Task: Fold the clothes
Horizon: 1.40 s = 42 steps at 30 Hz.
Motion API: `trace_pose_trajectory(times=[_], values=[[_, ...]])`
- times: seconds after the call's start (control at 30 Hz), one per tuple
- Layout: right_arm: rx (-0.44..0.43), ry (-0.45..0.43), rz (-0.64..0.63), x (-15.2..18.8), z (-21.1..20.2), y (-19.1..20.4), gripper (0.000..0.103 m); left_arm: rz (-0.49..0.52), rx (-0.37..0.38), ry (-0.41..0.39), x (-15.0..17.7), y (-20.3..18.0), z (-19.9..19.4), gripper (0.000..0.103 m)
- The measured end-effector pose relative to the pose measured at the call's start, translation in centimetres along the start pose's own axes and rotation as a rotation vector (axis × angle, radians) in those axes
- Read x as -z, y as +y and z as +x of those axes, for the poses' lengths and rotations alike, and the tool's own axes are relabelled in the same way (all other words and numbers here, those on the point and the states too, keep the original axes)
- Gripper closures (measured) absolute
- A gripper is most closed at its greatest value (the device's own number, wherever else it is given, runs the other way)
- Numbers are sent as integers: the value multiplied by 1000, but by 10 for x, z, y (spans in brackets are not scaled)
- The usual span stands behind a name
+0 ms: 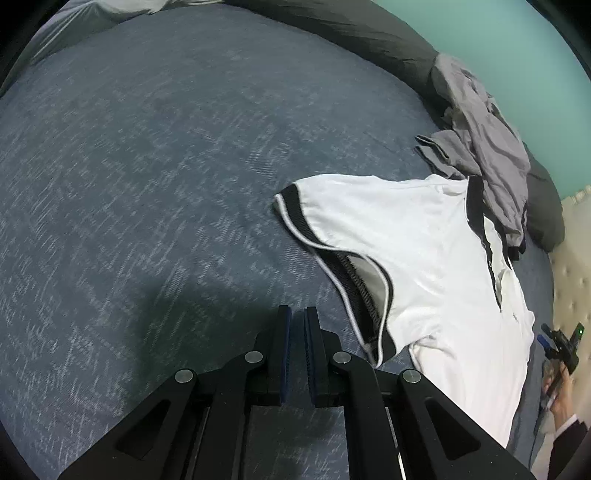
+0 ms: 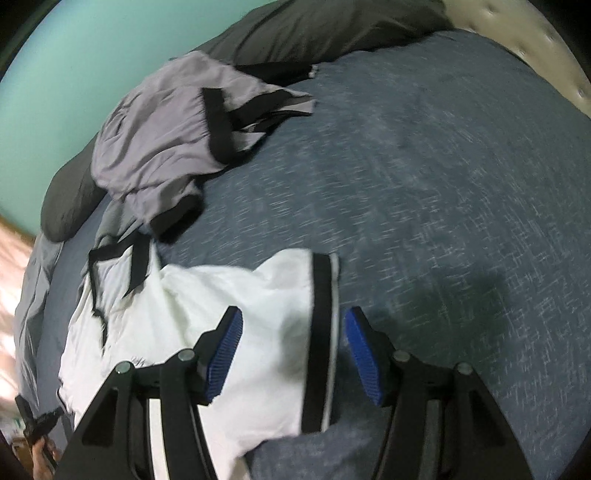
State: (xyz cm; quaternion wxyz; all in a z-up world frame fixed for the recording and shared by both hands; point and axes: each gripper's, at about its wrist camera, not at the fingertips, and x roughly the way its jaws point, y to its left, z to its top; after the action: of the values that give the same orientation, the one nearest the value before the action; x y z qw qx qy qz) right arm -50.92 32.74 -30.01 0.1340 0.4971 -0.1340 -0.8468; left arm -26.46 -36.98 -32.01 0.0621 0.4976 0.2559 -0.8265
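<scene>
A white shirt [image 1: 417,258] with black trim lies spread on the blue bed [image 1: 155,177]. A grey garment [image 1: 480,147] lies crumpled just beyond its collar, against a dark pillow [image 2: 332,29]. The left claw [image 1: 297,325] hangs over bare bed beside the shirt, its pads nearly together, gripping nothing. The right claw [image 2: 293,332] hangs spread wide above the shirt's sleeve cuff [image 2: 321,332].
</scene>
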Motion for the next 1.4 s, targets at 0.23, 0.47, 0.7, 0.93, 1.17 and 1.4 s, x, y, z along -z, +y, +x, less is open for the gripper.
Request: trace_pose_trajectory(times=[0.23,0.47,0.7,0.93,1.17,1.4], values=[[24,-17,-34,-12,29,-9,44,44,3,-17,-6,-23,13,96],[57,-76,-119,-8,39,-4,81,75,5,-14,-9,-36,21,96],[72,-186,-59,-16,7,-14,98,82,3,-14,-8,-39,25,96],[92,-105,56,-35,7,-34,98,87,-2,-11,-8,-38,26,96],[68,-68,166,-35,19,-56,98,89,-11,0,-9,-34,30,96],[76,-4,114,-31,35,-51,94,106,2,4,-9,-45,31,96]])
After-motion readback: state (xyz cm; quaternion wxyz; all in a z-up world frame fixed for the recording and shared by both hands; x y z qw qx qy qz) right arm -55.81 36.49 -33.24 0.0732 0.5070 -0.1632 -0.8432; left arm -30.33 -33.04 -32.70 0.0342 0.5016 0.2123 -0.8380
